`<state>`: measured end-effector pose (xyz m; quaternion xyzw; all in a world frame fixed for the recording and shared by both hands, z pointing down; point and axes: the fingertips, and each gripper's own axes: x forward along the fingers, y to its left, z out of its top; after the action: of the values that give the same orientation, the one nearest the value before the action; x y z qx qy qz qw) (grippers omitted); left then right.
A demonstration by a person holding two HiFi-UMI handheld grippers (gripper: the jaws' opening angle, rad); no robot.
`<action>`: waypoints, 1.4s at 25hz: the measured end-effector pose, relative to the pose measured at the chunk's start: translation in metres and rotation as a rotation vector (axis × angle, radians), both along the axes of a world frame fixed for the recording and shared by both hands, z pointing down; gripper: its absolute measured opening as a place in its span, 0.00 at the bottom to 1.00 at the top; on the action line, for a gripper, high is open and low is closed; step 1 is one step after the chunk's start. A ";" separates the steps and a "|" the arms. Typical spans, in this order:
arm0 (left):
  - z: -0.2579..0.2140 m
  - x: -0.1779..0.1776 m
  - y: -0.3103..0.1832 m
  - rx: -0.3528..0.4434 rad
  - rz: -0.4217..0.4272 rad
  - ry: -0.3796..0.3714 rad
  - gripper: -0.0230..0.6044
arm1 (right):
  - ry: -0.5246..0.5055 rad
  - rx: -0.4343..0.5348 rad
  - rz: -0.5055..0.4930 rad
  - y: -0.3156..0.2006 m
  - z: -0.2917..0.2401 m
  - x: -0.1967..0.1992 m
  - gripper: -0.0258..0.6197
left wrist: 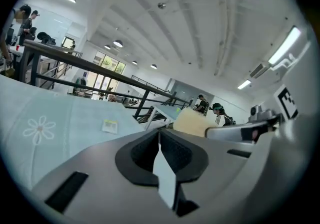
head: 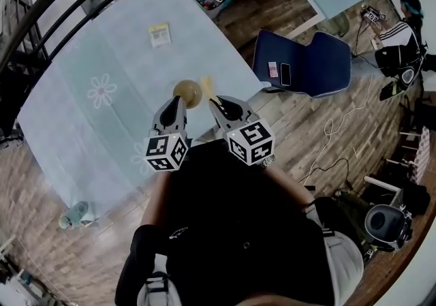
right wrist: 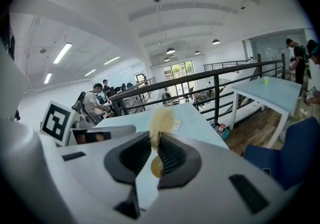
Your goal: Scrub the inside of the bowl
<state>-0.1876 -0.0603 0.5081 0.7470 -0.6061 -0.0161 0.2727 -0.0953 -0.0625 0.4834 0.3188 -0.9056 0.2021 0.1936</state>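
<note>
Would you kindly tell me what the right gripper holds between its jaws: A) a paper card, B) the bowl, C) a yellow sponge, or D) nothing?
C: the right gripper has its jaws closed on a pale yellow sponge, while the bowl sits apart on the table.

Tablecloth: pale blue, white daisy print. Bowl: tan; sponge: pale yellow. Chair: navy; floor: brown wood planks.

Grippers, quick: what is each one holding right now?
Left gripper: jaws closed, nothing between them.
Right gripper: jaws closed on the yellow sponge.
</note>
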 end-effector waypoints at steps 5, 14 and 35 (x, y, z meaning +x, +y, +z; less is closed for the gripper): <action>-0.061 0.020 -0.005 0.143 0.029 0.003 0.08 | -0.025 0.052 0.018 -0.003 -0.012 0.005 0.11; -0.065 0.048 0.001 0.159 0.072 -0.121 0.08 | -0.176 0.200 0.053 -0.002 -0.047 0.014 0.11; -0.063 0.045 0.017 0.167 -0.014 -0.189 0.08 | -0.212 0.254 0.042 0.016 -0.054 0.024 0.11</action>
<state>-0.1427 -0.0433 0.4452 0.7610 -0.6309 0.0020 0.1513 -0.0715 -0.0465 0.4296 0.3365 -0.9323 0.1223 0.0511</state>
